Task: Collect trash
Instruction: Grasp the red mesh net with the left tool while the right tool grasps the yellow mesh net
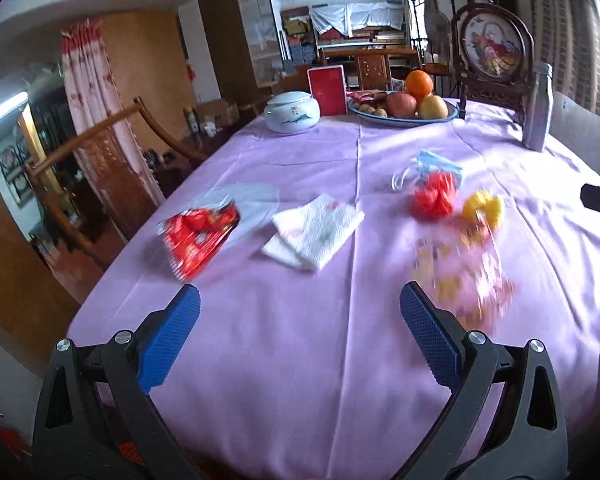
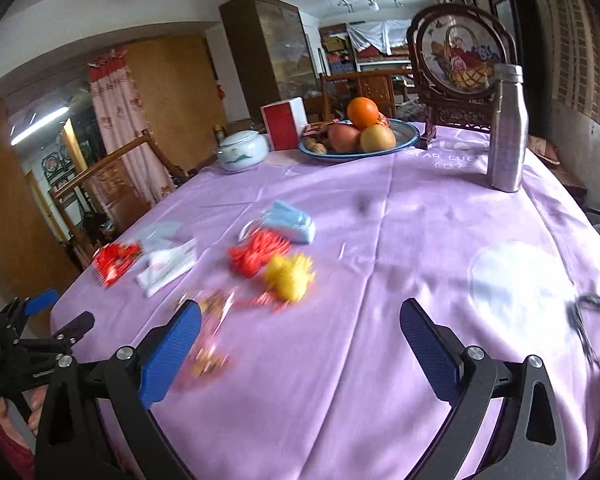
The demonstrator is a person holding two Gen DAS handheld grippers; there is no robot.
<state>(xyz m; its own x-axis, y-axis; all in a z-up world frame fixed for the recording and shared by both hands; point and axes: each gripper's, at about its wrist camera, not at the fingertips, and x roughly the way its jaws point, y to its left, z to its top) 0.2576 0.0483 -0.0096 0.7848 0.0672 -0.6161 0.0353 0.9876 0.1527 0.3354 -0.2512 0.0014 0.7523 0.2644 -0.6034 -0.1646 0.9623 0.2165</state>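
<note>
My left gripper (image 1: 300, 320): jaws spread wide, holding nothing, above the near edge of the purple tablecloth (image 1: 300, 380).
My right gripper (image 2: 300, 332): also wide open and empty.
Folded napkin (image 1: 314, 232): my landmark, mid-cloth.
Red wrapper (image 1: 198, 236): just left of the napkin.
Blue face mask (image 1: 436, 166): right of the napkin, farther back.
Red and yellow scraps (image 1: 434, 196): touching the mask's near side.
Blurred clear packet (image 1: 466, 280): nearest my left gripper's right finger.
Fruit plate (image 1: 404, 120): far beyond the napkin.
</note>
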